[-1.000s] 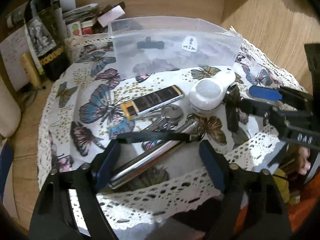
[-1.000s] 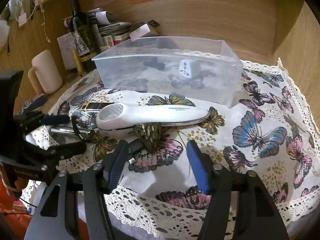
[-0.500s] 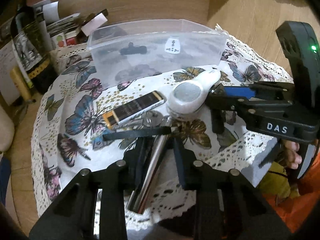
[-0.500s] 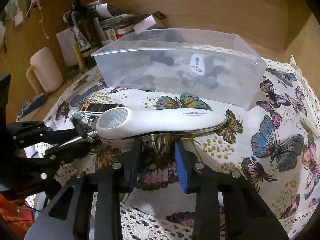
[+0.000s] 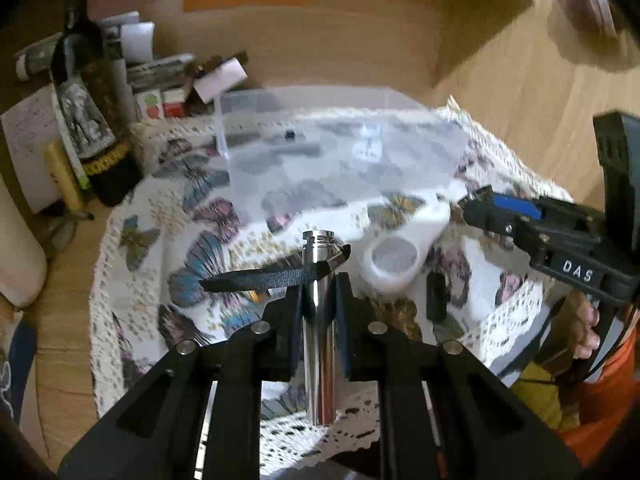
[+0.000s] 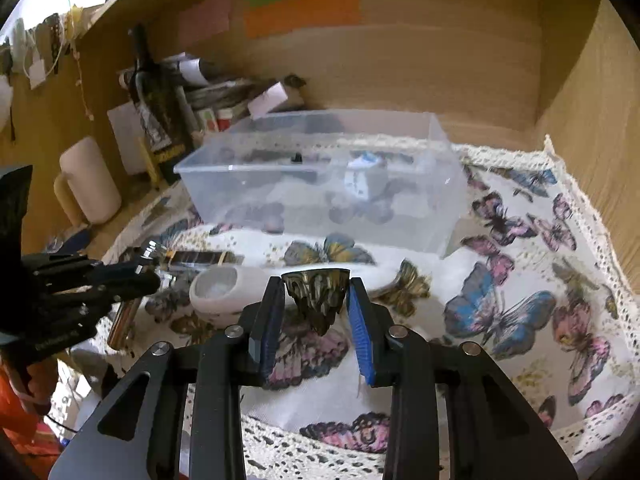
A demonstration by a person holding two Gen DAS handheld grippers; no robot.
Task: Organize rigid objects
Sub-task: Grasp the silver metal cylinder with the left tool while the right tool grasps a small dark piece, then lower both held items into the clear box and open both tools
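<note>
My left gripper (image 5: pixel 319 292) is shut on a silver metal cylinder (image 5: pixel 319 320) with a black strap (image 5: pixel 256 279), held up off the butterfly cloth. My right gripper (image 6: pixel 316 300) is shut on a small brass bell-shaped piece (image 6: pixel 316 294), lifted above the cloth. A white handheld device (image 6: pixel 240 288) lies on the cloth just behind it; it also shows in the left wrist view (image 5: pixel 400 256). A clear plastic box (image 6: pixel 320 184) stands behind, holding a white adapter (image 6: pixel 362 178) and a small black item (image 6: pixel 297 157). A dark bar with gold ends (image 6: pixel 200 258) lies left.
A dark bottle (image 6: pixel 160 120), a cream mug (image 6: pixel 88 184) and stacked papers and small boxes (image 6: pixel 216 96) stand at the back left. Wooden walls close the back and right. A black oblong item (image 5: pixel 436 296) lies on the cloth near the front edge.
Both grippers closed on their objects and lifted them: the left raised the silver cylinder upright off the cloth, the right picked up the brass piece.
</note>
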